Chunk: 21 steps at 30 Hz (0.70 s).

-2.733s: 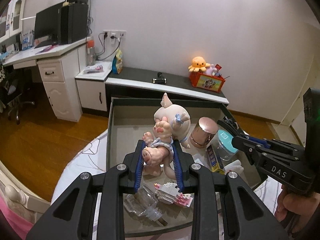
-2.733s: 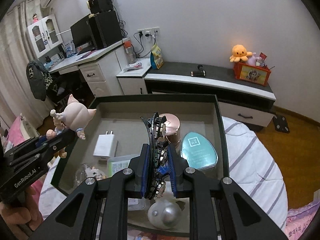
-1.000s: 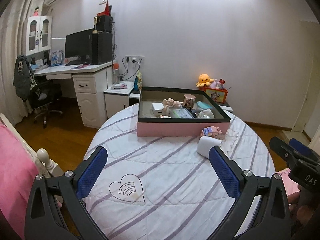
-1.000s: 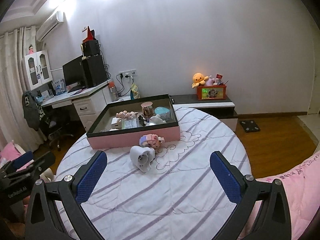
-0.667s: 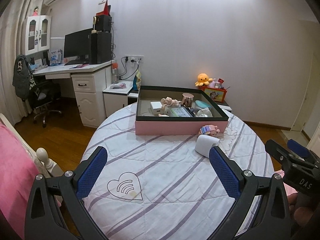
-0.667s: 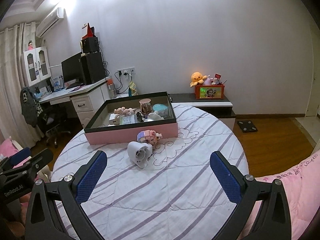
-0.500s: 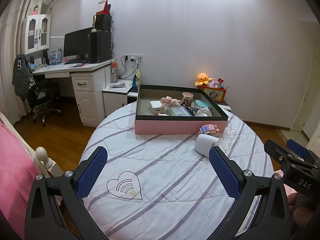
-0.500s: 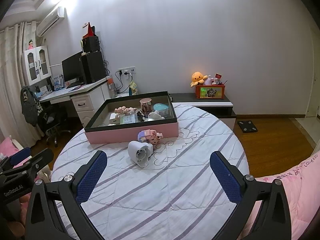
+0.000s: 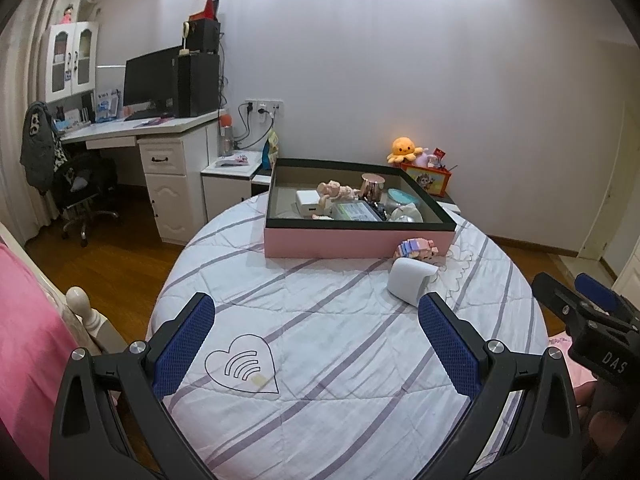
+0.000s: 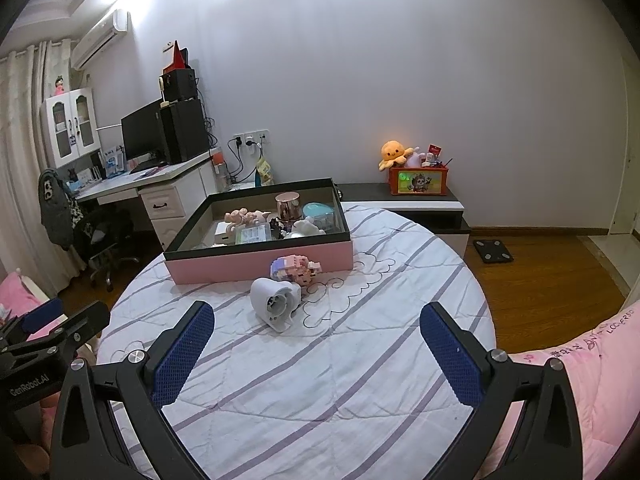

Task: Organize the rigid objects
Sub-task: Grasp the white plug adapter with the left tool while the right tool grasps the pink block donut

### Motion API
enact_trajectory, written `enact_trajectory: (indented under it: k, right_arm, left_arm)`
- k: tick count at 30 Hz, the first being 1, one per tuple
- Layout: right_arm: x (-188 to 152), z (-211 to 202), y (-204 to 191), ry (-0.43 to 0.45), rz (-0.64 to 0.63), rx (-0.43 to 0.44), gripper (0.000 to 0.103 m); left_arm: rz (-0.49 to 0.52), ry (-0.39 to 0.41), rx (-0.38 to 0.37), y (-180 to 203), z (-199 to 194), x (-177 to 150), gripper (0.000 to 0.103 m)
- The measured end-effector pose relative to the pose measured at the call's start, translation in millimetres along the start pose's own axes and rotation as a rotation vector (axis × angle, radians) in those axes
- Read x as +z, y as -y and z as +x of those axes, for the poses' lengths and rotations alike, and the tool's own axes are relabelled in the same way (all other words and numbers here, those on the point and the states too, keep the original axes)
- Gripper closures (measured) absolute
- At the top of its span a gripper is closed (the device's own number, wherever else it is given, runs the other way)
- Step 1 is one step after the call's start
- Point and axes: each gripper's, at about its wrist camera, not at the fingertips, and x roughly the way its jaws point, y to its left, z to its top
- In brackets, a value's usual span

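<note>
A pink box with a black rim (image 9: 360,240) (image 10: 260,264) stands at the far side of the round striped bed. It holds a pig figure (image 9: 334,190), a white charger (image 9: 308,200), a rose-gold jar (image 9: 372,186) and a teal case (image 10: 318,214). In front of it on the bed lie a pastel brick figure (image 9: 416,249) (image 10: 294,268) and a white heart-shaped fan (image 9: 410,285) (image 10: 274,300). My left gripper (image 9: 316,332) and right gripper (image 10: 316,332) are both wide open and empty, held back at the near side of the bed.
The striped quilt (image 9: 320,360) carries a heart logo (image 9: 242,364). A white desk with a monitor (image 9: 152,84) and an office chair (image 9: 80,192) stand to the left. A low cabinet (image 10: 420,204) with an orange toy box is behind the bed. Pink bedding (image 10: 580,380) lies at right.
Both grippers let go of the pig figure and the dark beaded item in the box, opened wide and drew far back. Over the last second they hardly moved.
</note>
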Motion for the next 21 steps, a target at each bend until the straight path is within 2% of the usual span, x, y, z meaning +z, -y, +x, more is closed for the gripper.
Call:
enact_trajectory:
  k: [11,16,21]
  right_arm:
    - [-3.5,29.7,19.0,-0.045,-0.005,-0.039,0.000]
    - [-2.2,60.4,37.6,-0.089,0.004,-0.064,0.000]
    - [-3.1,86.2,57.5,-0.124,0.031,-0.086,0.000]
  left_arm:
    - [0.019,-0.083,-0.055,19.9,50.7,-3.9,0.000]
    - [0.033,-0.141,-0.094,35.6,91.5,-2.1,0.000]
    - [0.056,-0.248,-0.136,56.9,145.3,-3.6,0.000]
